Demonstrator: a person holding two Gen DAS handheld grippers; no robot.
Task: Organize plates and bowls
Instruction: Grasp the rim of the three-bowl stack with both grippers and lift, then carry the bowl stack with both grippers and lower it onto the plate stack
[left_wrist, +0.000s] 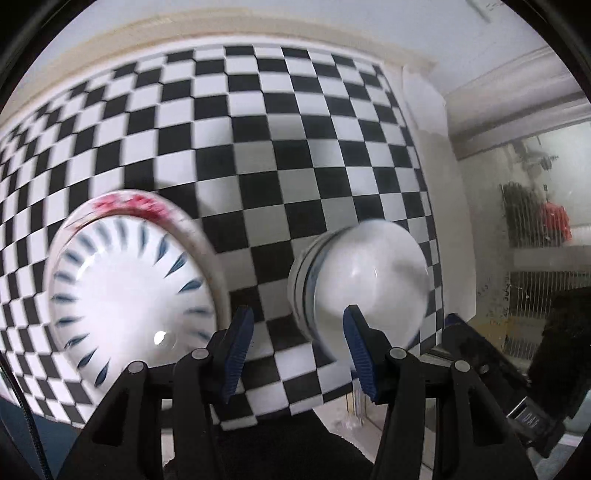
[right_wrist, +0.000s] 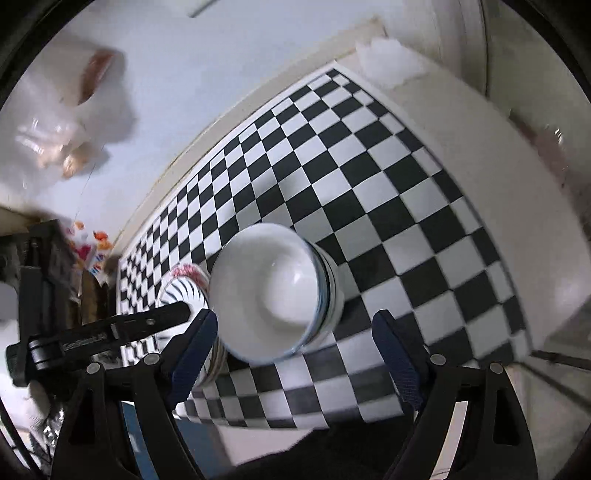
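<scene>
A stack of plates (left_wrist: 133, 291), the top one white with blue dashes and a red-patterned one under it, sits on the checkered tablecloth (left_wrist: 258, 147) at the left. A stack of white bowls (left_wrist: 365, 284) with blue bands sits to its right. My left gripper (left_wrist: 295, 339) is open and empty, hovering between the two stacks near the table's front edge. In the right wrist view the bowl stack (right_wrist: 273, 288) is just ahead of my open, empty right gripper (right_wrist: 295, 332), and the plate stack (right_wrist: 184, 288) lies left of it. The left gripper's black arm (right_wrist: 110, 332) reaches in from the left.
The checkered cloth (right_wrist: 369, 184) covers a white table with a bare strip (right_wrist: 480, 166) along its right side. A window with items behind it (left_wrist: 535, 240) is at the right. Blurred bags and clutter (right_wrist: 74, 110) lie beyond the table's left side.
</scene>
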